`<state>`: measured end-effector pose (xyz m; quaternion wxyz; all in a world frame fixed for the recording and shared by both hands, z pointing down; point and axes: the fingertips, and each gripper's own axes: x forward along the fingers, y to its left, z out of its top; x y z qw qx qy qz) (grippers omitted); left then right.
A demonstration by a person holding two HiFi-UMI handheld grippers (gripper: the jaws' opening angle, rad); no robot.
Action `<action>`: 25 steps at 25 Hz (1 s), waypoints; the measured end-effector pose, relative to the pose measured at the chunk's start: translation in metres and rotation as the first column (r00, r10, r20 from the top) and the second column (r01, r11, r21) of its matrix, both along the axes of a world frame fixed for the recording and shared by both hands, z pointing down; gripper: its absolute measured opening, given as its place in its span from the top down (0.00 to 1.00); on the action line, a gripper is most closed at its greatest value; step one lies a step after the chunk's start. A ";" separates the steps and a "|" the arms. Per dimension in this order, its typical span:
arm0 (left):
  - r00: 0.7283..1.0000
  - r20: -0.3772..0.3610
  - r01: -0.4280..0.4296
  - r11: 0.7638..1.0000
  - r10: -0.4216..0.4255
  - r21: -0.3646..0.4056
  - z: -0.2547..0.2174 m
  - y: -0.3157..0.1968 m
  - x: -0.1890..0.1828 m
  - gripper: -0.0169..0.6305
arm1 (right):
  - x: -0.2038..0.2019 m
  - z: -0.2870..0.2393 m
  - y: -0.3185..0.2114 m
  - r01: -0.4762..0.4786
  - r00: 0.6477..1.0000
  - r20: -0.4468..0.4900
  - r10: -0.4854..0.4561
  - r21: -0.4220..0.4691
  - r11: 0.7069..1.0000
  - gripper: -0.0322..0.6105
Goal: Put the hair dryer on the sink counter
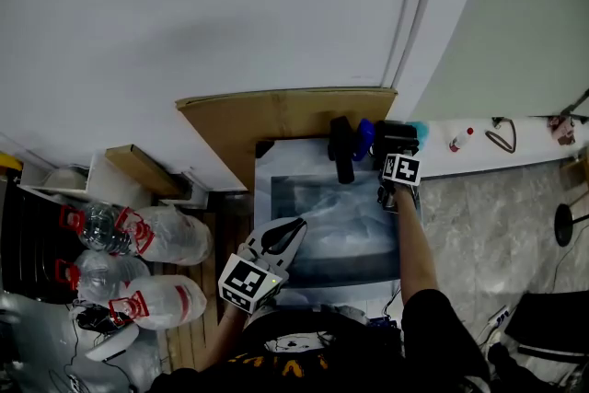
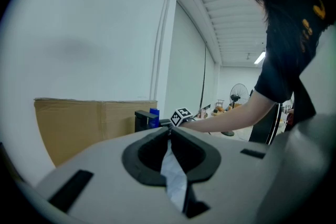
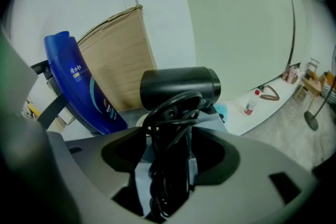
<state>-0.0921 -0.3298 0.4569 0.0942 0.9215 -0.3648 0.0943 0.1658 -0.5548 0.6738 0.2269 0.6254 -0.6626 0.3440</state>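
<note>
The black hair dryer (image 1: 394,133) stands at the back right corner of the plastic-covered sink counter (image 1: 272,163). In the right gripper view the hair dryer (image 3: 179,87) has its barrel crosswise and its cord wound round the handle. My right gripper (image 1: 398,156) is at it; the handle sits between the jaws of the right gripper (image 3: 170,139), which stand wide with a gap showing on the left side. My left gripper (image 1: 296,224) hovers over the sink's front left; the left gripper (image 2: 169,131) has its tips together and holds nothing.
A blue bottle (image 3: 79,86) and a black bottle (image 1: 341,148) stand left of the dryer. Cardboard (image 1: 276,113) leans against the wall behind. Bagged water bottles (image 1: 156,236) lie on the floor at left. A white ledge (image 1: 525,152) with a small bottle (image 1: 460,140) runs to the right.
</note>
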 end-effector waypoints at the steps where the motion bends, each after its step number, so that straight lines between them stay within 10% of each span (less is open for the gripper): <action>1: 1.000 -0.002 0.002 1.000 -0.002 0.001 0.000 0.000 -0.001 0.94 | 0.000 -0.002 0.001 0.000 1.000 0.007 0.000 0.004 1.000 0.53; 12: 1.000 -0.019 -0.021 1.000 0.021 0.021 -0.006 0.002 0.009 0.94 | -0.005 -0.064 0.029 0.037 0.998 0.046 -0.046 0.175 0.984 0.55; 25: 0.994 -0.040 -0.102 0.993 0.105 0.060 -0.021 0.027 0.061 0.94 | -0.030 -0.184 0.154 0.099 0.959 0.191 -0.211 0.471 0.876 0.63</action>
